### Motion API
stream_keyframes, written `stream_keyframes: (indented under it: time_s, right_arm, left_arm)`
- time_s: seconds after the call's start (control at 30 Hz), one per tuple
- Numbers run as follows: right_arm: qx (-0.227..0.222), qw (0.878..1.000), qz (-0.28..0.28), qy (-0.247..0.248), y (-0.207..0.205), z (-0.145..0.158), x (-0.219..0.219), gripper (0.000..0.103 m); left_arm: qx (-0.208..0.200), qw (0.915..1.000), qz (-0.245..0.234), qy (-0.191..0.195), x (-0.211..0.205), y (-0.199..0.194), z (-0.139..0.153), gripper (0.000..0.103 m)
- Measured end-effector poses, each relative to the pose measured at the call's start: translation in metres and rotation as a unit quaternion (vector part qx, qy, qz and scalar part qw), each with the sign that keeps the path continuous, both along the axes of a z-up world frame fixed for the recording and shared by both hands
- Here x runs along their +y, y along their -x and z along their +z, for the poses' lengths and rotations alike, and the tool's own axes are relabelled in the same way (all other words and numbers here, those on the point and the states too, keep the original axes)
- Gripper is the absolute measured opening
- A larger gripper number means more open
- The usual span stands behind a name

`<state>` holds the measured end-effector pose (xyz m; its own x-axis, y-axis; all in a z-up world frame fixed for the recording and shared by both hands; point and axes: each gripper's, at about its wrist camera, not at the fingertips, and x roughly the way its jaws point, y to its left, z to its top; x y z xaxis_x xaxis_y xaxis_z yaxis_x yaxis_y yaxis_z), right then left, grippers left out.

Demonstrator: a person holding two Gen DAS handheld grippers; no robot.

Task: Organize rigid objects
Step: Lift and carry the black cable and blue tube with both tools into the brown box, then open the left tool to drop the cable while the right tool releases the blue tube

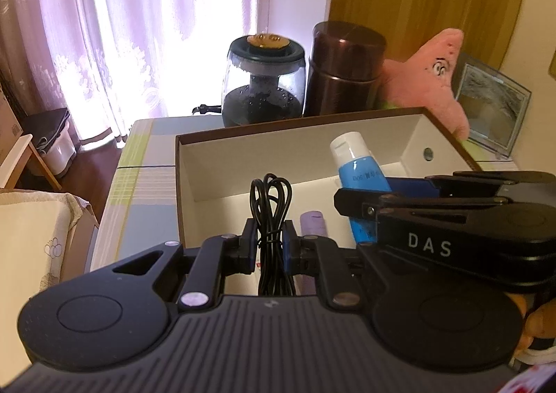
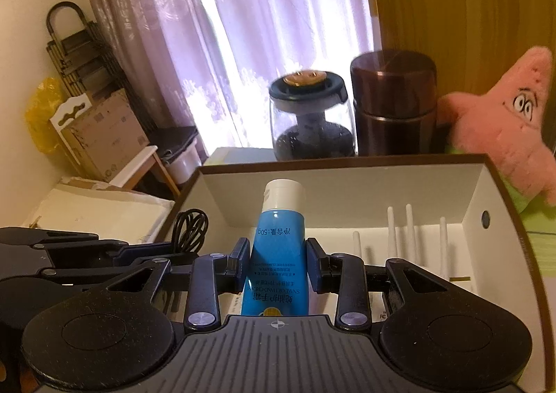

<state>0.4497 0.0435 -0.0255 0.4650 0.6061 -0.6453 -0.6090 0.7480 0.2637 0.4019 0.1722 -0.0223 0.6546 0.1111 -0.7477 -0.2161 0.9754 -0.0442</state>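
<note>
While the left tool [image 1: 270, 247] hides the cable's [image 1: 270, 219] lower coils, it pinches that black bundle over the box [image 1: 243, 156]; the right tool [image 2: 278, 262] grips a blue, white-capped tube [image 2: 278, 240] there too.

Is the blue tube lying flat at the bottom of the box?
No, the blue tube is pinched between the right tongs, standing with its white cap up, above the open box.

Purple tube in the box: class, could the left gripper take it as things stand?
Probably not: the left gripper is shut on the black cable, so though the purple tube lies just beside it, it must release first.
</note>
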Motion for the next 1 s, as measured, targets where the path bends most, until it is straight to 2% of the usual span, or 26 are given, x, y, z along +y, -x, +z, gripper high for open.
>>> stream_keyframes:
  time_s: [0.47, 0.77, 1.0]
  right_arm:
    - [0.052, 0.999, -0.017, -0.002, -0.036, -0.036, 0.012, 0.031]
    - [0.082, 0.996, -0.022, -0.024, -0.045, -0.04, 0.009, 0.032]
    - [0.074, 0.997, -0.02, -0.033, -0.041, -0.033, 0.006, 0.033]
  left_arm:
    - [0.029, 0.9993, -0.001, 0.025, 0.023, -0.038, -0.034, 0.011]
    - [0.024, 0.9991, 0.003, 0.034, 0.029, -0.038, -0.035, 0.017]
    - [0.025, 0.999, -0.001, 0.038, 0.026, -0.032, -0.034, 0.023]
